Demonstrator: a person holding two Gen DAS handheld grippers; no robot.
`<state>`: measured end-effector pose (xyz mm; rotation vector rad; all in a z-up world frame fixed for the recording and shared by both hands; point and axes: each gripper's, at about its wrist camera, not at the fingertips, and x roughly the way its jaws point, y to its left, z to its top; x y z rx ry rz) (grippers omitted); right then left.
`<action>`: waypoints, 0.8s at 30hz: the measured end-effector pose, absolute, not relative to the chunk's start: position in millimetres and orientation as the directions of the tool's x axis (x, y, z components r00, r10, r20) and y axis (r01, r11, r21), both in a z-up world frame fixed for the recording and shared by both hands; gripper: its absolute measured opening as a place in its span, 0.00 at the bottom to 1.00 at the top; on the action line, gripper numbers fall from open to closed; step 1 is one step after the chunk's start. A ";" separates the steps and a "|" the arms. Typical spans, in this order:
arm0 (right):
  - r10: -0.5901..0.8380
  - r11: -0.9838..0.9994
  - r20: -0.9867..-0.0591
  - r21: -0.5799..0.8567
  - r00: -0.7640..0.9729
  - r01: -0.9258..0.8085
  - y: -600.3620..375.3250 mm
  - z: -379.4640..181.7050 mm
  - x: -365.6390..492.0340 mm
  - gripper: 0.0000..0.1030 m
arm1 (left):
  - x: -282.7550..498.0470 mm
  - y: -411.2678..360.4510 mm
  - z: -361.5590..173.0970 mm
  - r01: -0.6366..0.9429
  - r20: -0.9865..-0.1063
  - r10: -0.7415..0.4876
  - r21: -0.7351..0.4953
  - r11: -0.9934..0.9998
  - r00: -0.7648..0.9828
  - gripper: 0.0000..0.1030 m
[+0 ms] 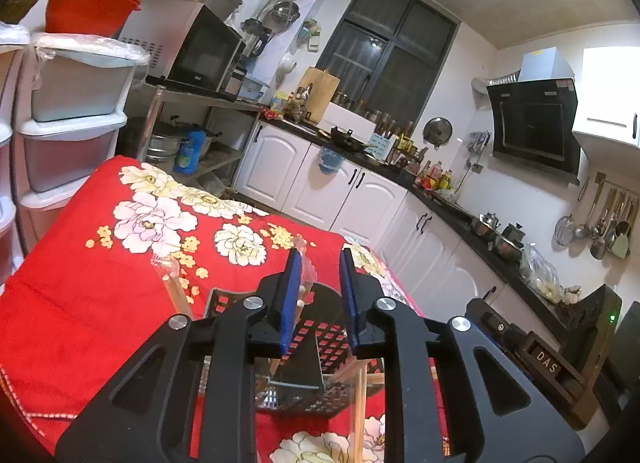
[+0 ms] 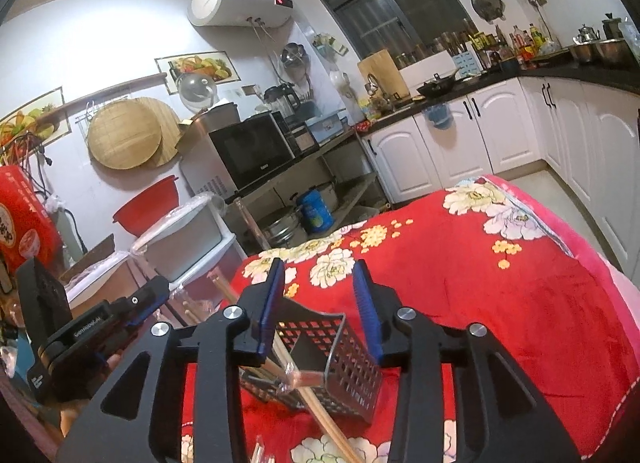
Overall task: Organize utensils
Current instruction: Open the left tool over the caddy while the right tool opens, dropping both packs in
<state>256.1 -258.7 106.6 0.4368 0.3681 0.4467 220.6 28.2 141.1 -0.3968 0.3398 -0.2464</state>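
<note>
Chopsticks of pale wood (image 2: 320, 411) lean in our black perforated metal holder (image 2: 340, 359); sorting seems partly done, both grippers, left (image 1: 320, 295) and right (image 2: 320, 303), open and empty.

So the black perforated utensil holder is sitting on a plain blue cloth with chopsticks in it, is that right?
Not quite: the cloth is red with a flower print, not plain blue. The right wrist view shows the black perforated utensil holder on it, with chopsticks in it.

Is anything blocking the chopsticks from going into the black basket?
Nothing visible does. The basket top is open, and the chopsticks lean at its rim, under the open right gripper.
</note>
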 end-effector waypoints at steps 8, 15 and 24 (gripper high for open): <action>0.491 0.812 -0.260 0.481 0.831 -0.329 -262.9 101.1 241.5 0.50 | 212.6 30.6 139.7 0.165 -0.294 -0.310 -0.429 0.888 0.904 0.35; 0.486 0.819 -0.271 0.473 0.831 -0.325 -265.6 98.0 229.7 0.55 | 201.6 29.3 135.8 0.170 -0.312 -0.326 -0.438 0.883 0.892 0.55; 0.480 0.827 -0.279 0.460 0.832 -0.323 -267.5 94.5 214.2 0.64 | 187.0 30.9 133.3 0.172 -0.325 -0.335 -0.441 0.881 0.884 0.70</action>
